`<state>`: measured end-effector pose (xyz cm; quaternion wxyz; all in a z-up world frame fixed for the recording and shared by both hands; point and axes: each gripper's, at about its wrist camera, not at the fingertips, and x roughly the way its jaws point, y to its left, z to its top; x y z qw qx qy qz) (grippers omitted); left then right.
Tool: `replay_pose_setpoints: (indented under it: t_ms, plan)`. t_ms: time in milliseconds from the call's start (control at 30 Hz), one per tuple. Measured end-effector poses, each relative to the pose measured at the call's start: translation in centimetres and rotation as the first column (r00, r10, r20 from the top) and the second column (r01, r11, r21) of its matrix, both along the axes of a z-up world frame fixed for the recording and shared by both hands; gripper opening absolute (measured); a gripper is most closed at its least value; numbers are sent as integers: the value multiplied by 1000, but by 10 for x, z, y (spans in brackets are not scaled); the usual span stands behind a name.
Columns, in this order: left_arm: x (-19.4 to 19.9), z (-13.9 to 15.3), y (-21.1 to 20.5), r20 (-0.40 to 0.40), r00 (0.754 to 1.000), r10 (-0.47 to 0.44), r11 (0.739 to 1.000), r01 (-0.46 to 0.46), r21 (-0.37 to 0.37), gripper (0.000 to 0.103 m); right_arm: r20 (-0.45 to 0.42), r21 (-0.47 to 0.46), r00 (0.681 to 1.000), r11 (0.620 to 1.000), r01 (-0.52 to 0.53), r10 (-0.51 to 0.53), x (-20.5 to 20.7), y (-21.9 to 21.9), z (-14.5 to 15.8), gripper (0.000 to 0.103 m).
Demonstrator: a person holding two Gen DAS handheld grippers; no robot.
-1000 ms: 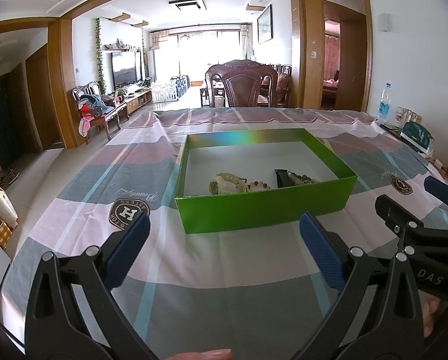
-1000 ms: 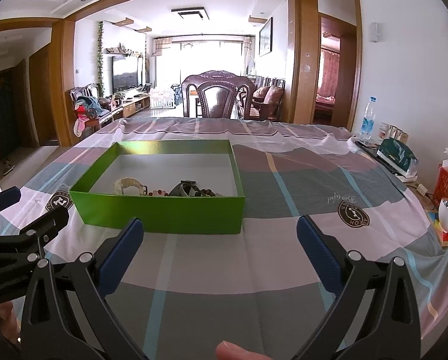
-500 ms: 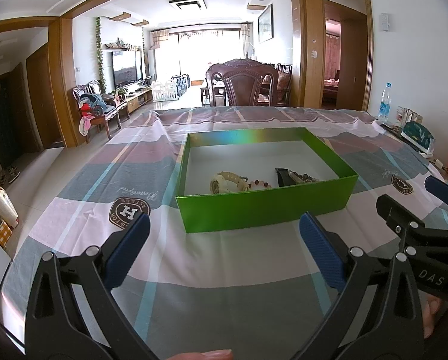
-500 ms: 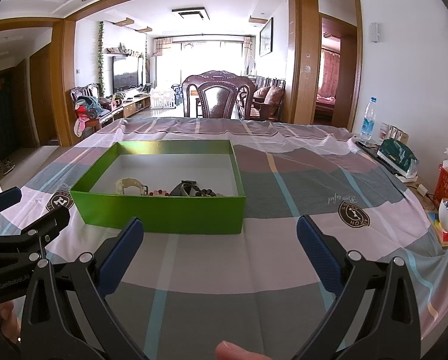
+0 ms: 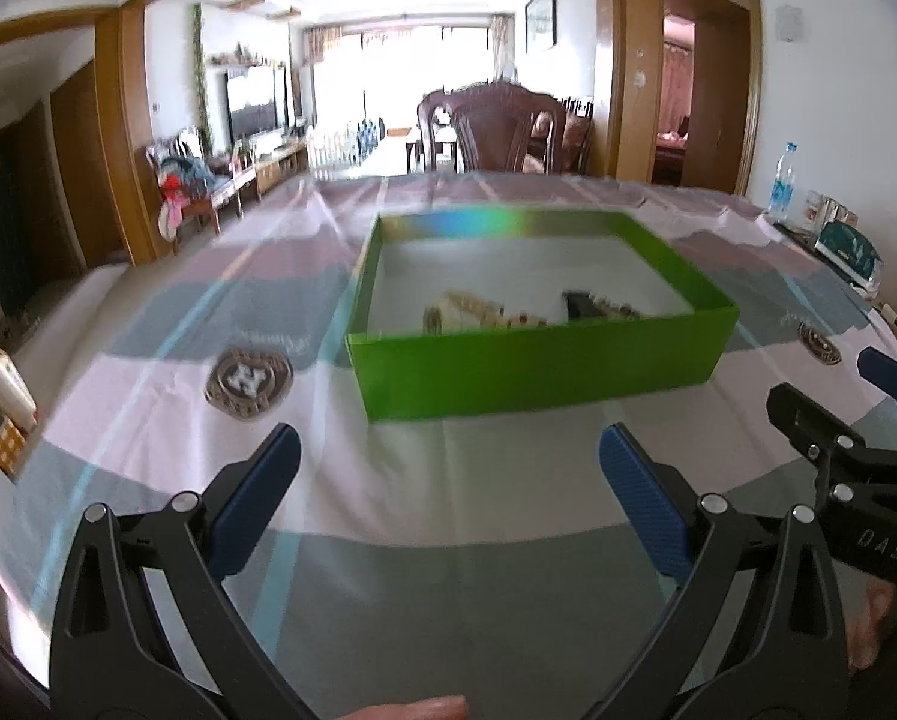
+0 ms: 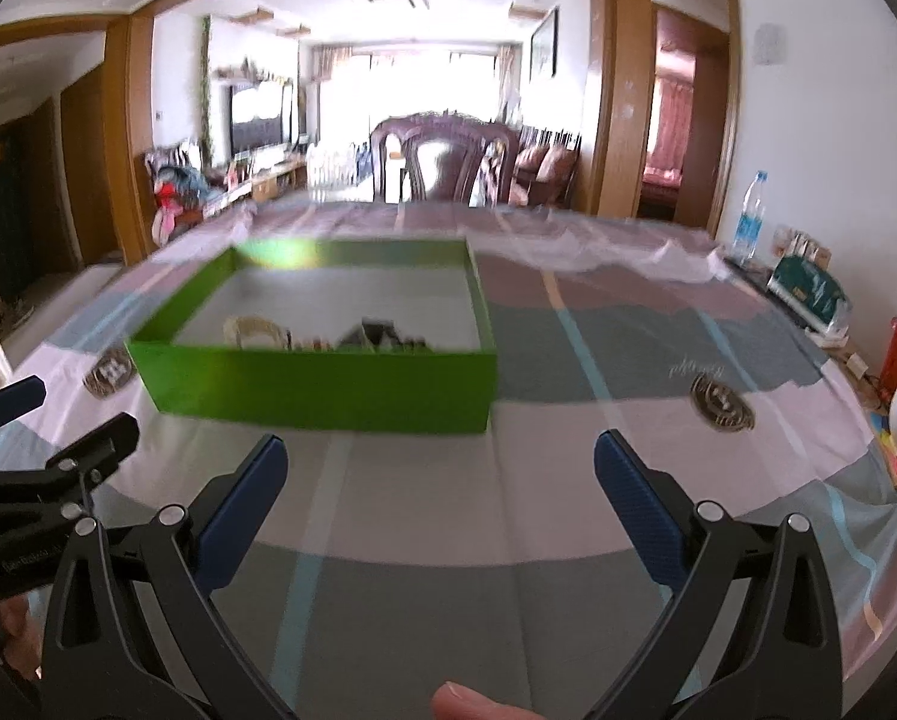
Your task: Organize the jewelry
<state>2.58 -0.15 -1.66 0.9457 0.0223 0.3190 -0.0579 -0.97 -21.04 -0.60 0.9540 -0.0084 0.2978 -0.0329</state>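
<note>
Jewelry (image 5: 484, 313), pale and dark beaded pieces, already lies in the green box (image 5: 538, 369) on the desk (image 5: 448, 510), so the task looks nearly done or between picks. Left hand-held gripper (image 5: 445, 480) and right hand-held gripper (image 6: 439, 480) hover short of the box, both spread wide and empty; any next pick calls for reaching over its near wall. A checked cloth (image 6: 628, 330) covers the desk, with a dining chair (image 6: 442, 159) and a bright living room beyond.

Bright living room at the far end, big sunlit windows (image 5: 412, 60) washing everything out. Dark carved wooden chair (image 6: 442, 162) in the middle, TV (image 5: 256, 102) far left, wood-trimmed doorway (image 6: 679, 120) right, white walls.
</note>
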Motion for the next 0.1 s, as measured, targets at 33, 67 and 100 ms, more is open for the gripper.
replay_pose_setpoints:
  t_ms: [33, 67, 100]
  plan:
    - [5, -7, 1, -24, 1000, 1, 1000, -1, -3, 99, -27, -6, 1000, 1000, -3, 2, 5, -1, -6, 100]
    - [8, -12, 2, -42, 999, 3, 1000, -3, -2, 99, -63, -11, 998, 1000, -8, 8, 12, -2, -13, 100]
    - [12, -17, 2, -65, 998, 5, 1000, -5, -2, 99, -99, -8, 995, 1000, -13, 13, 19, -3, -20, 100]
